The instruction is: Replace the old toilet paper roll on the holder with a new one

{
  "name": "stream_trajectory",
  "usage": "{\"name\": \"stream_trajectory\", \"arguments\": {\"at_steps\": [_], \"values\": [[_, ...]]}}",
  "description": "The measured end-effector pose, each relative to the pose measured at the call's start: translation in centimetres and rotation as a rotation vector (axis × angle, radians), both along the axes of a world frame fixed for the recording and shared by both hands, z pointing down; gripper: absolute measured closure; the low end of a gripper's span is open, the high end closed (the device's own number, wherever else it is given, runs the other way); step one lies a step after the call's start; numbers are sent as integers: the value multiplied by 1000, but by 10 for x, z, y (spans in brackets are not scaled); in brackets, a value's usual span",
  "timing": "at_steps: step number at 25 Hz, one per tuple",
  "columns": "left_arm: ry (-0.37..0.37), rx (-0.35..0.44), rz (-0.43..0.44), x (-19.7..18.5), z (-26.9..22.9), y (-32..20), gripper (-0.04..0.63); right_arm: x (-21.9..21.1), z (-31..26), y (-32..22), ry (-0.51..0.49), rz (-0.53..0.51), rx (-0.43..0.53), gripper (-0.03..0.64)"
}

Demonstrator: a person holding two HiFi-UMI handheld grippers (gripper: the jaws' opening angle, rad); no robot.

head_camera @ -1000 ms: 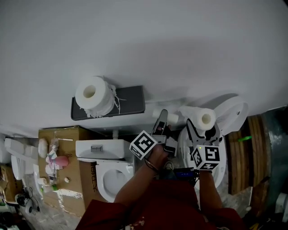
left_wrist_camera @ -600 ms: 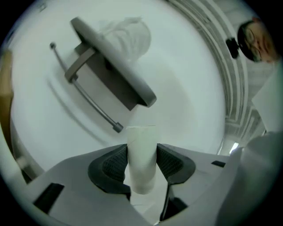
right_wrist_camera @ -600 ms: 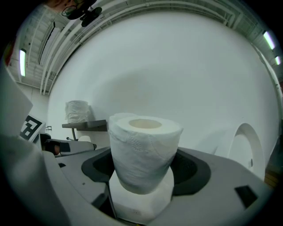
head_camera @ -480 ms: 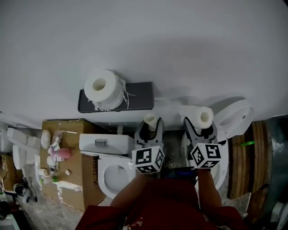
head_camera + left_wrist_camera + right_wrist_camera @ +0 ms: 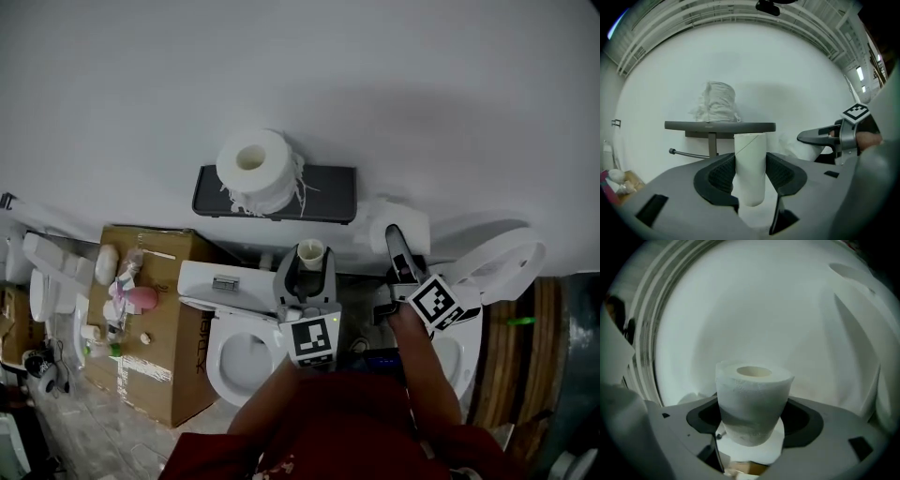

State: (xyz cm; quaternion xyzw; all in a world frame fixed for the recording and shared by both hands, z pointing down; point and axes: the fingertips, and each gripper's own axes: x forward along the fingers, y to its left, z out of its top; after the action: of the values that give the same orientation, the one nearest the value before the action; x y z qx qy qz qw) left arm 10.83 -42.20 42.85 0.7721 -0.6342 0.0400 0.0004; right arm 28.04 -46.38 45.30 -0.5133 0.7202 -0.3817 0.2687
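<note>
Left claw: the left claw was pinching an empty cardboard tube, with both pads pressed on its sides.
Tube axis: it stood upright in the left gripper view, long axis top to bottom and crossways to the jaws. In the head view its open end faced up at the camera.
Right claw: the right claw was clamped on a full white roll.
Roll axis: it sat upright in the right gripper view, hole on top.
Where they were: both were held up close to the white wall, the tube just below the dark shelf and the roll off the shelf's right end.
Hard to see: in the head view the roll was a white blob on the white wall, so I couldn't find its hole there. Its bottom was hidden behind the jaws.
On the shelf: a ragged roll with frayed paper hanging off it.
Rod: a thin metal rod stuck out left under the shelf, its inner end cut off behind the left jaw.
Below: a toilet and a cardboard box, partly hidden by the person's arms.
</note>
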Motion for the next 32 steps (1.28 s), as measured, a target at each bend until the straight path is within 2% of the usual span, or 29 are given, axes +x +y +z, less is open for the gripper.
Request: {"name": "stream_trajectory", "arguments": {"at_steps": [1,3,6,10,15,21,27,32], "values": [[3,-1,-11,-6,0,1,379,-6,-2,-7,-103,6,-5,230],[20,6,-36,-19,-2,2,379,-19,-3,-18,-236,13,-12,230],[44,18,-77,-38,-7,5,379,-42,0,-29,-318,-2,-32,230],[19,15,-134,-68,-3,12,379,-76,7,-34,-374,-44,-58,232],[-4,9,-196,-104,1,21,379,-126,15,-33,-388,-115,-99,230],[16,1,-262,-140,0,33,379,-175,13,-33,-417,-182,-98,230],[27,-7,-286,-158,3,38,379,-186,20,-36,-502,-178,-101,230],[31,-21,-273,-157,8,35,379,-190,17,-27,-517,-193,-100,227]]}}
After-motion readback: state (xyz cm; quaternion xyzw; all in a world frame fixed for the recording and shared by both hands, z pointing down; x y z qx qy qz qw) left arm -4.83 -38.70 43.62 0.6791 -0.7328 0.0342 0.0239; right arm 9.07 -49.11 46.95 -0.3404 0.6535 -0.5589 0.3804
